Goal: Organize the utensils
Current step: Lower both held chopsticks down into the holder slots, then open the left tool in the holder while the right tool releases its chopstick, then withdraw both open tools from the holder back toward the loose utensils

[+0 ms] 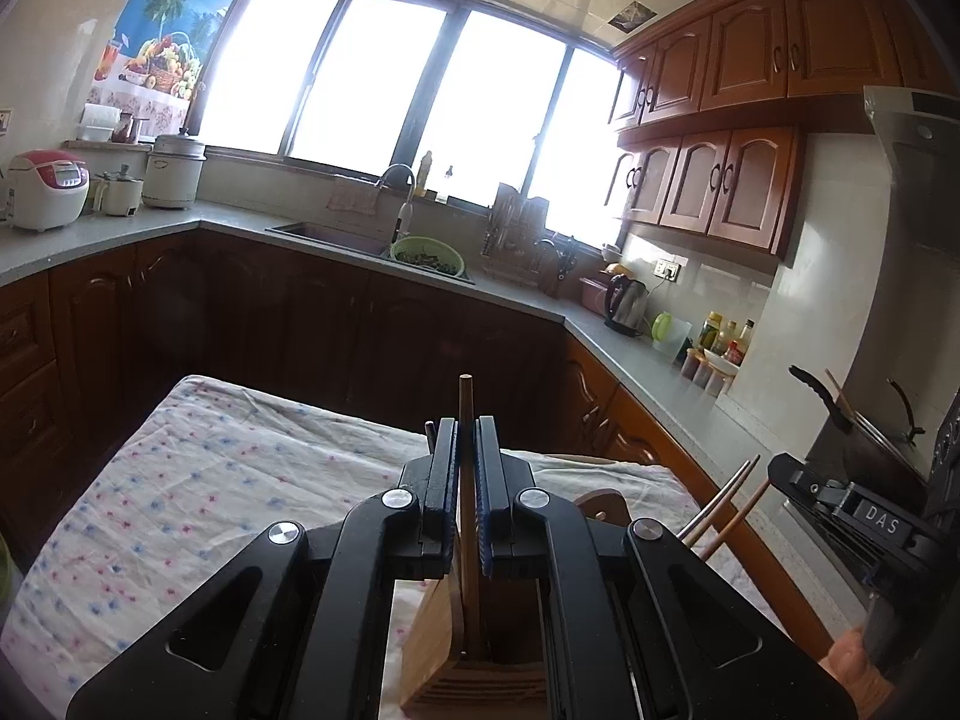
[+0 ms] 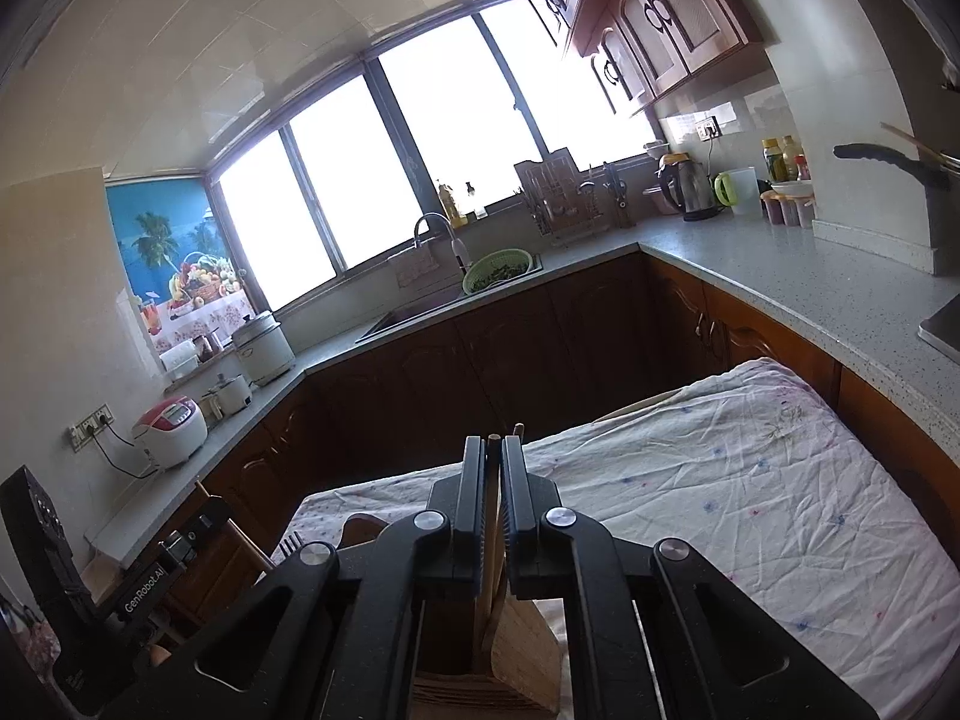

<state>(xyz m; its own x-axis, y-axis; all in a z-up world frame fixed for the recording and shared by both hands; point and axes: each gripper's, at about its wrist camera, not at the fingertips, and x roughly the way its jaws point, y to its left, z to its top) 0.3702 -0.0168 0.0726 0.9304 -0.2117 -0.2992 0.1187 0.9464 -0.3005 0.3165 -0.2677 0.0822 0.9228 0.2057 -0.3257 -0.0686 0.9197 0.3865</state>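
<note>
My left gripper (image 1: pixel 466 427) is shut on a wooden chopstick (image 1: pixel 465 396) that stands upright. Its lower end reaches into a wooden utensil holder (image 1: pixel 438 648) right below the jaws, on the table with the star-patterned cloth (image 1: pixel 210 480). My right gripper (image 2: pixel 493 441) is shut on another wooden chopstick (image 2: pixel 493 483) above the same holder (image 2: pixel 522 648). A second stick tip (image 2: pixel 517 429) shows just behind its right finger. In the left wrist view a metal chopstick (image 1: pixel 717 501) and a wooden one lean beside the right gripper's body (image 1: pixel 852 504).
A fork (image 2: pixel 289 540) and a rounded wooden utensil (image 2: pixel 360 525) stick up at the holder's left. Grey counters (image 2: pixel 780 282) wrap the room, with a sink, a green colander (image 1: pixel 427 255), a kettle (image 1: pixel 627 303), a rice cooker (image 1: pixel 45 189) and a wok (image 1: pixel 870 438).
</note>
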